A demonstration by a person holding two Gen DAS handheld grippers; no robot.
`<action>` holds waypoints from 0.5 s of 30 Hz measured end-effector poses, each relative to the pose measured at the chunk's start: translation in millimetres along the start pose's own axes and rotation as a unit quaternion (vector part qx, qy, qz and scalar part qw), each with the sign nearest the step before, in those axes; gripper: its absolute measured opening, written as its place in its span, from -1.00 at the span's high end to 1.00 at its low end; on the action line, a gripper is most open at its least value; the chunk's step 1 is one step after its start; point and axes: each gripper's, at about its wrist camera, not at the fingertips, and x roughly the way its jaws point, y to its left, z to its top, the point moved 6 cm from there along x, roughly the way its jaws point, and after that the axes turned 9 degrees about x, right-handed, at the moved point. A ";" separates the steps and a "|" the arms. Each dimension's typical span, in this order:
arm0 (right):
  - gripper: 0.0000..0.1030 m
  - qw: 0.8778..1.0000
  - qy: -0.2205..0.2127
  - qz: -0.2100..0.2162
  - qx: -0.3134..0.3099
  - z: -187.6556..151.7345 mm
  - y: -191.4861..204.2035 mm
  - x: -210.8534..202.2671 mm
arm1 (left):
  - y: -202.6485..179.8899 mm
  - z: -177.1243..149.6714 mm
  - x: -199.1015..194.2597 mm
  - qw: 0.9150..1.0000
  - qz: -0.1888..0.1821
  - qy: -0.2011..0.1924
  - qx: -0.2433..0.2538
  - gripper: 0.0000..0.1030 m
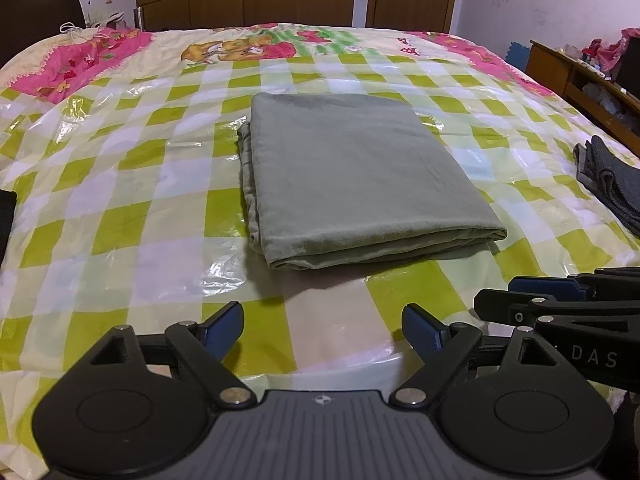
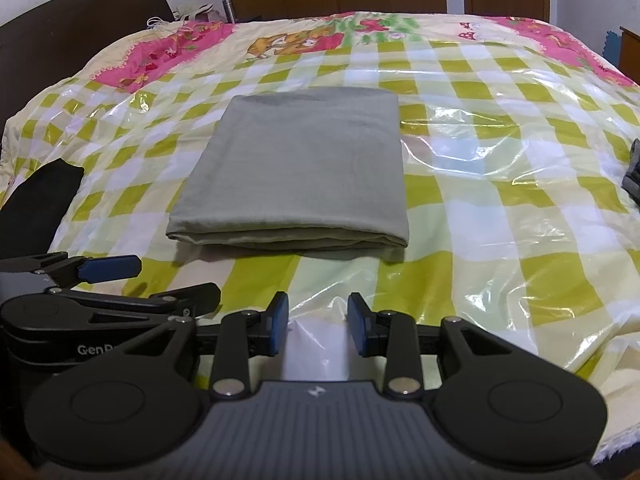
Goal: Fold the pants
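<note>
Left wrist view: the left tool (image 1: 323, 330) hangs over the near edge of the bed (image 1: 120, 208), its blue pads spread wide with nothing between them, just the plastic-covered checked sheet below. The folded grey-green pants (image 1: 352, 176) lie flat in the middle of the bed, well clear of the pads. The right tool (image 1: 560, 296) pokes in at the right, and a dark grey garment (image 1: 612, 184) sits by the bed's right edge.

Right wrist view: the right tool (image 2: 318, 324) has its jaws partly open, gripping nothing. The pants (image 2: 296, 168) rest square ahead, mid-bed. The left tool (image 2: 120, 280) shows at the left, and a black cloth (image 2: 40, 200) lies at the bed's left edge.
</note>
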 end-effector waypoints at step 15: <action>0.31 1.000 -0.001 -0.006 0.005 -2.1 -2.4 -2.3 | 0.0 -0.8 -1.1 1.000 -0.001 -0.003 -0.003 -0.89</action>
